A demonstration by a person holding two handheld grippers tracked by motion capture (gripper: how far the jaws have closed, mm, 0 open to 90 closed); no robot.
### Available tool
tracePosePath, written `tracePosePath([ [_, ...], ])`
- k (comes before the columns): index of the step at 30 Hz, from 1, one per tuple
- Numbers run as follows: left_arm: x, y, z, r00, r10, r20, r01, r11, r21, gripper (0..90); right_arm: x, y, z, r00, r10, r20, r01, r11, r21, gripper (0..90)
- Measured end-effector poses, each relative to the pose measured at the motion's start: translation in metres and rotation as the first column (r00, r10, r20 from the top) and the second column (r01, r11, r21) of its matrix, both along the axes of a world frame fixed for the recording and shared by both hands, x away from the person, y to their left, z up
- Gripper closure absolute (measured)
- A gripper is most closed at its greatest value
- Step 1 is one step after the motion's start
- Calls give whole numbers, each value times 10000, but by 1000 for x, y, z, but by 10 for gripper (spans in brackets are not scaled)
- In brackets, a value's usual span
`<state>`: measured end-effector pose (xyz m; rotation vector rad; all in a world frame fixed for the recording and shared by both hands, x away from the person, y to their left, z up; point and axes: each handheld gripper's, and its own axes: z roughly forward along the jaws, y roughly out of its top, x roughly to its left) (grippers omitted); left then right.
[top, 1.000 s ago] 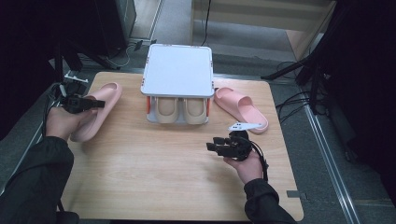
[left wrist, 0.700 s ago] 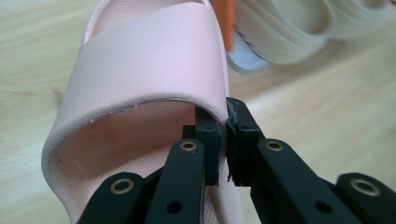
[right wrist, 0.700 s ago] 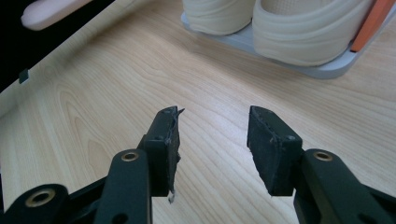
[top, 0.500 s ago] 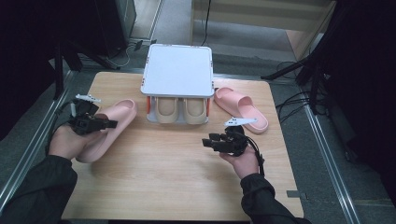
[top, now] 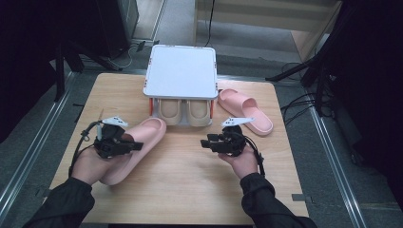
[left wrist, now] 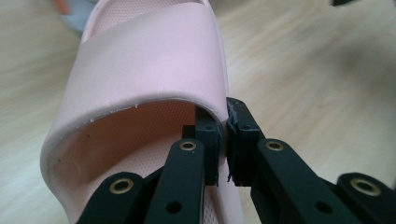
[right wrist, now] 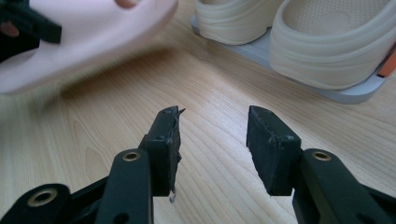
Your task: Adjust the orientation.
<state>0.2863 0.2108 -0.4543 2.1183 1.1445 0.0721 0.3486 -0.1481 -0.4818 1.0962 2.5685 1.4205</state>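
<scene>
Left gripper [top: 124, 144] clamped on the side edge of the strap of a pale pink moulded foam slide sandal [top: 135, 149]; in the left gripper view the pads pinch the strap wall [left wrist: 223, 135] with one jaw inside the sandal and one outside. The sandal is carried toe toward the rack, over the left-centre of the light wooden table [top: 190, 190] (its outline is blurred in the right gripper view, so it is likely in motion).

Right gripper [top: 209, 142] hangs near the table's middle, jaws parted to a middling width with nothing between them; bare wood shows in the gap in the right gripper view [right wrist: 212, 140].

Small white-topped shoe rack with orange posts [top: 180, 76] stands at the far edge. A pair of cream rubber clogs [top: 185, 110] already occupies its lower shelf.

The matching second pink slide sandal [top: 244, 110] lies on the table just right of the rack, untouched.

Judgement on progress: roughly early to midway. One sandal is picked up and on its way but not yet set down. Left to do: place it, then fetch its mate, which the free right gripper seems well placed to do.
</scene>
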Motion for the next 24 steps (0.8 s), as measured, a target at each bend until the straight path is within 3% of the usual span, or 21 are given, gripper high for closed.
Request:
tracePosePath([
  [1, 0, 0, 0, 10000, 0, 0, 0, 10000, 0, 845, 0, 0, 0, 10000, -10, -12, 10, 10000, -5, 552],
  [4, -5, -27, -8, 9977, -666, -152, 667, 9978, 47, 845, -1, -2, 1, 10000, -28, 74, 28, 10000, -5, 553],
  [9, -6, -49, -11, 9953, -947, -209, 941, 9952, -262, 843, -2, -2, 2, 10000, -37, 57, 37, 10000, -24, 555],
  [12, -5, -68, -19, 9934, -1137, -119, 1137, 9935, -45, 842, -3, -1, 1, 10000, 19, 47, -18, 10000, -57, 556],
  [18, -4, -83, -29, 9893, -1452, -136, 1454, 9892, 158, 832, -5, 1, -1, 9998, 192, 105, -190, 9997, -156, 559],
  [24, -3, -84, -35, 9857, -1655, -312, 1651, 9862, -123, 794, -7, 3, -2, 9995, 297, 83, -295, 9993, -210, 569],
])
